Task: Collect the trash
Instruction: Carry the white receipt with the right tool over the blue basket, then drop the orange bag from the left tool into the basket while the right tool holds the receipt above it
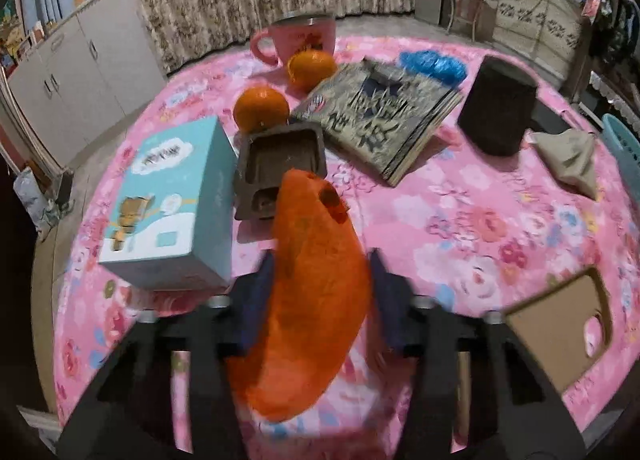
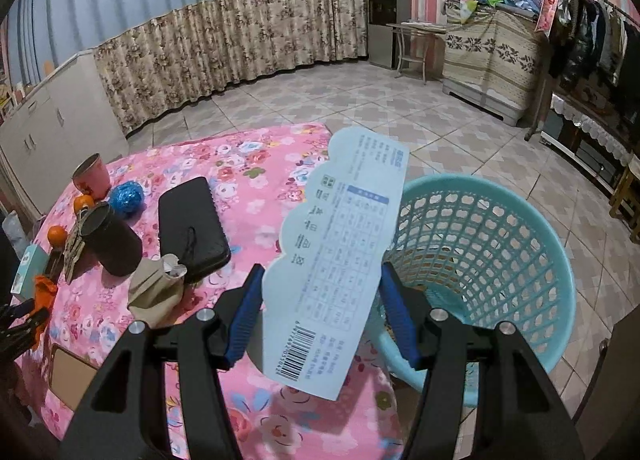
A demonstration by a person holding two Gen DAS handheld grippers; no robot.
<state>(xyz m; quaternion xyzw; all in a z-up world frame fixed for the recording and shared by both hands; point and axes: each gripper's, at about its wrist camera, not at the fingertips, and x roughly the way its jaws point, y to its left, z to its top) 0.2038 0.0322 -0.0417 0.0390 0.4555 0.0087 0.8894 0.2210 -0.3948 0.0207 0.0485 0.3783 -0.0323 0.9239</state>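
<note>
The left gripper (image 1: 320,280) has its dark fingers (image 1: 256,292) closed on a curved, matte orange peel (image 1: 316,300) above the bench (image 1: 460,219), whose cloth is pink and flowered. The right gripper (image 2: 320,300) pinches a flat, pale blue card (image 2: 340,260) with a scalloped edge and barcode between ribbed blue fingers (image 2: 244,312). Just behind stands the round turquoise lattice basket (image 2: 500,244), beside the bench on the tiled floor (image 2: 400,107).

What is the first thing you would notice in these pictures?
A big orange peel sits right between the left gripper fingers, over the pink flowery tablecloth. The right gripper holds a pale blue paper card beside the turquoise basket.
</note>
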